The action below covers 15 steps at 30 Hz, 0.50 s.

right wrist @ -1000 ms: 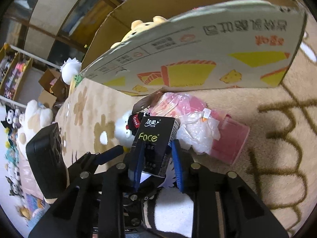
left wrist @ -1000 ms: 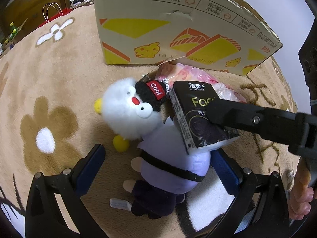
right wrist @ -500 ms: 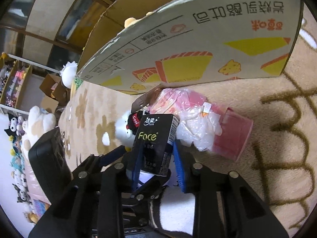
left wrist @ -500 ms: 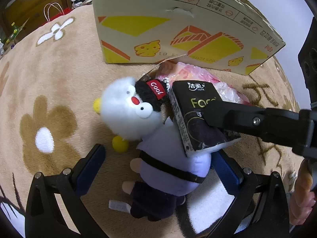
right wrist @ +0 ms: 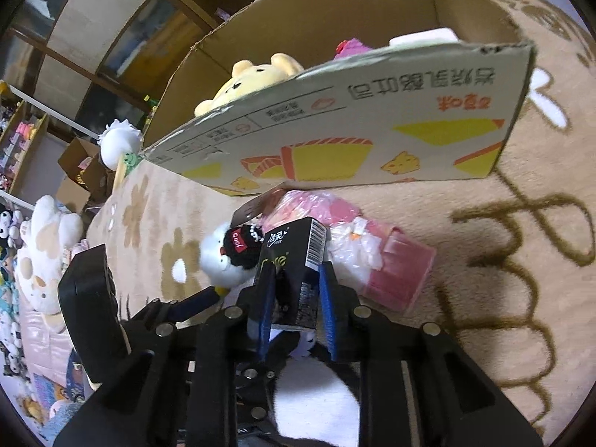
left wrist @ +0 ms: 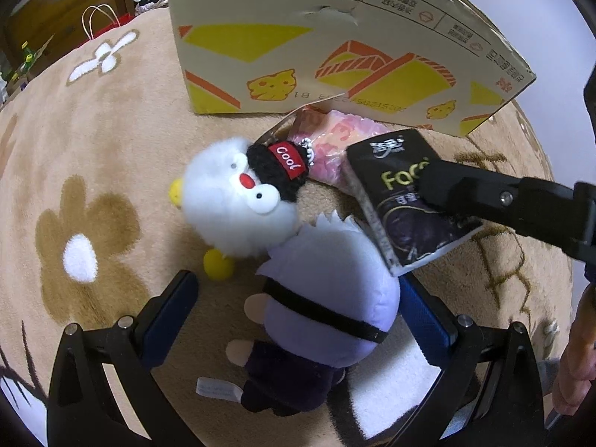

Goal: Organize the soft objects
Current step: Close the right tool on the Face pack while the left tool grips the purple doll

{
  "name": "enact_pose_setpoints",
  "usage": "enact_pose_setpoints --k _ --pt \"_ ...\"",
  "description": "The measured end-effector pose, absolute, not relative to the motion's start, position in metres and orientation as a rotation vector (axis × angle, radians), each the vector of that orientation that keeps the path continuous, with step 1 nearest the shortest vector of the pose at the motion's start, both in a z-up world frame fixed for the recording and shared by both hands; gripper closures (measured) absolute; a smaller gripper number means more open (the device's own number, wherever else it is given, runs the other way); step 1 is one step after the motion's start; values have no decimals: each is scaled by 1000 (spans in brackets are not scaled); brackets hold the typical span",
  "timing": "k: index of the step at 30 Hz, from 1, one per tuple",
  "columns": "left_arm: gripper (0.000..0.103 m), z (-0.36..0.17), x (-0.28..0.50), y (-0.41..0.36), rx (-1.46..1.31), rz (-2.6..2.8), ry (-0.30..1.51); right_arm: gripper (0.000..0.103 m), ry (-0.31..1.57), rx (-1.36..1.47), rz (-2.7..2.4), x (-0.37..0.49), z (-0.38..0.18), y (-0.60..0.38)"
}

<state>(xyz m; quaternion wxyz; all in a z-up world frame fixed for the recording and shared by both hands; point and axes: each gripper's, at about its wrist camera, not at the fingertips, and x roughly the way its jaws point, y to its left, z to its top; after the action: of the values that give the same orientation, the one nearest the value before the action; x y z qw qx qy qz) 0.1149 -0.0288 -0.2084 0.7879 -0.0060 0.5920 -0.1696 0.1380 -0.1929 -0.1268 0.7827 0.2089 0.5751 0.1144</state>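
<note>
Fluffy white fleece on the plush penguin's head [left wrist: 231,205], smooth lilac cloth below. Glossy black film around the tissue pack [right wrist: 294,272]. Matt printed cardboard on the box [left wrist: 335,52] at twelve o'clock. Crinkly clear plastic over the pink packet [right wrist: 357,249]. Short, velvety pile across the beige rug [left wrist: 111,141].

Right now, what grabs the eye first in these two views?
The black tissue pack, clamped in the right gripper, held above the rug. Under it lies a white plush bird in a "Cool" cap, between the open left gripper's fingers. Behind stands the carton with a yellow bear inside.
</note>
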Motion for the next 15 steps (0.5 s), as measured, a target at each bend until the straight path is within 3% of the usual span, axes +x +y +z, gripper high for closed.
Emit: enact_pose_setpoints --k 8,15 --pt "1 -209 105 -22 -38 -342 1324 80 1201 409 208 129 -112 -202" --pt "18 -210 86 -38 117 -330 1311 80 1155 359 163 120 -96 -210"
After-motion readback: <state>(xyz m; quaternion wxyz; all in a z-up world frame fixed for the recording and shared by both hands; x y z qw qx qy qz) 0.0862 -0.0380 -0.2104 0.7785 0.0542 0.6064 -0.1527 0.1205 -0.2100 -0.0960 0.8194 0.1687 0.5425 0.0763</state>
